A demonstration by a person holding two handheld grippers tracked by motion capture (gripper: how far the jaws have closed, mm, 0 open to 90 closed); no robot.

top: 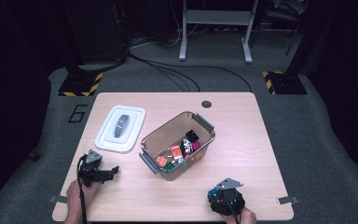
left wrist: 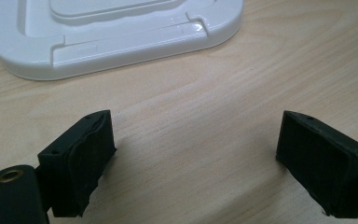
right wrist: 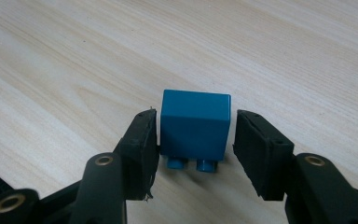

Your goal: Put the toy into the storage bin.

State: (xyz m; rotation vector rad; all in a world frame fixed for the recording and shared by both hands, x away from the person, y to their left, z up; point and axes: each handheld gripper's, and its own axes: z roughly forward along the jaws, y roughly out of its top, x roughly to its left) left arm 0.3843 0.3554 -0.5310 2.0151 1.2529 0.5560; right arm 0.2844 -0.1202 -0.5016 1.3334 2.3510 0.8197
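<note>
1. Right gripper (right wrist: 193,140) sits low at the table's near edge, jaws nearly shut round a small blue plastic block (right wrist: 195,123); left pad touches it, right pad has a thin gap.
2. Clear plastic bin (top: 154,136) w/ grey handles, mid table: mixed coloured blocks inside.
3. White plastic lid (top: 106,137) lies beside it.
4. Blue block: smooth, boxy, two studs showing, on the wooden table (top: 242,140).
5. Left gripper (left wrist: 196,154): jaws wide, nothing held.

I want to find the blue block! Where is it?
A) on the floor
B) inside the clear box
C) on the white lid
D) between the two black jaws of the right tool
D: in the right gripper view the blue block sits on the wooden table between the jaws of the right tool.
</note>
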